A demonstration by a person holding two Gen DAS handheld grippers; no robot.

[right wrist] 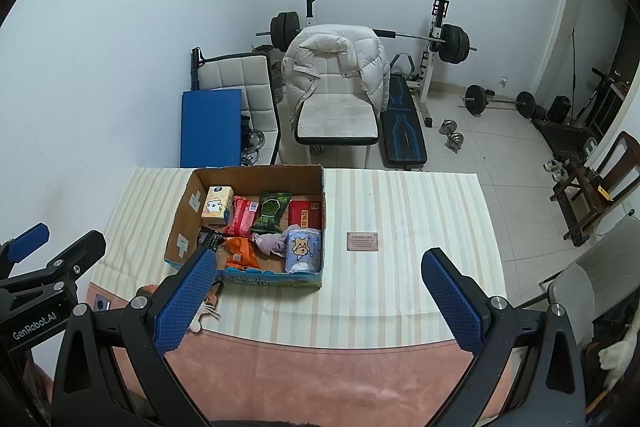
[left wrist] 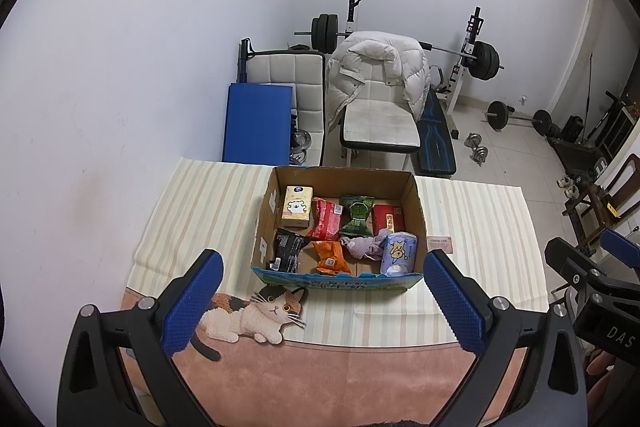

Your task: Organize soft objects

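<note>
A cardboard box [left wrist: 418, 211] [right wrist: 182, 215] sits on the striped tablecloth. Inside lie several soft packets: a yellow tissue pack [left wrist: 297, 207] [right wrist: 217, 207], a red packet [left wrist: 327, 221] [right wrist: 241, 217], a green packet [left wrist: 356, 215] [right wrist: 271, 212], a dark red pack [left wrist: 388, 219] [right wrist: 304, 214], a black packet [left wrist: 289, 250], an orange packet [left wrist: 330, 257] [right wrist: 240, 253], a lilac cloth [left wrist: 364, 247] [right wrist: 272, 242] and a blue tissue roll pack [left wrist: 398, 253] [right wrist: 303, 250]. My left gripper [left wrist: 324, 307] hovers open in front of the box. My right gripper [right wrist: 318, 307] hovers open, near the box's right front corner. Both hold nothing.
A small brown label [right wrist: 362, 241] [left wrist: 440, 243] lies on the cloth right of the box. A cat picture [left wrist: 256, 315] is printed at the cloth's front. Behind the table stand a chair with a white jacket [left wrist: 376, 75], a blue mat [left wrist: 258, 123] and a weight bench [right wrist: 402, 131].
</note>
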